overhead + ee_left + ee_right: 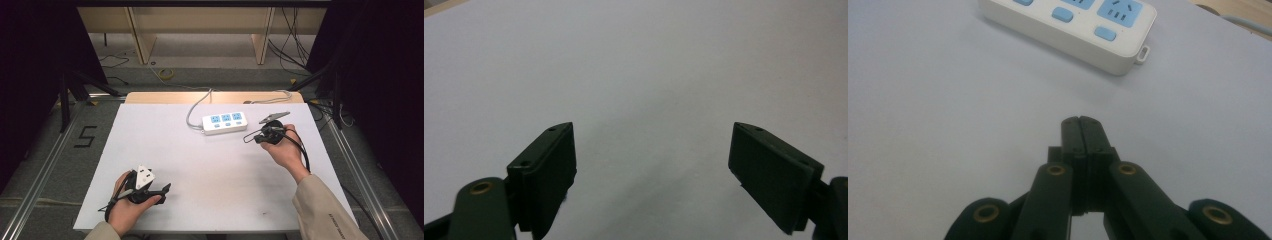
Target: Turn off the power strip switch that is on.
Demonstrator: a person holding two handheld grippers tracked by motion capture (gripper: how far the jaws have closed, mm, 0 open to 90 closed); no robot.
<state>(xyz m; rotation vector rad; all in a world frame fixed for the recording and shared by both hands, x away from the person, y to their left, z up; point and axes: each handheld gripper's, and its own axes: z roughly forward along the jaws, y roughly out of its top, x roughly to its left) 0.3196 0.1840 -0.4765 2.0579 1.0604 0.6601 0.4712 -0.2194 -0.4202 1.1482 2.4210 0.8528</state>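
A white power strip (225, 123) is lying on the far half of the white worktop (200, 170), just right of the middle, with its long side running across the worktop. It is showing three blue socket faces in a row along its top and a small blue switch below each one. A grey cable (194, 111) is leaving its left end and curving away over the far edge of the worktop.

The right claw (250, 137) is hovering just beside the near right corner of the strip, held in the person's right hand (285, 147), and it is pointing left across the worktop. In the right gripper view its two black jaws are pressing flat against each other with nothing between them, and the right claw (1080, 122) is pointing at bare worktop with the power strip (1073, 27) lying a little beyond it, apart from the tips. A black cable is looping back from this claw along the sleeve.

The left claw (166, 188) is sitting near the front left corner of the worktop, well apart from the strip, in the person's left hand (127, 207), and it is pointing right. In the left gripper view its jaws are standing wide, one at each side of the picture, and the left claw (651, 165) is holding nothing, with plain white worktop lying between the pads
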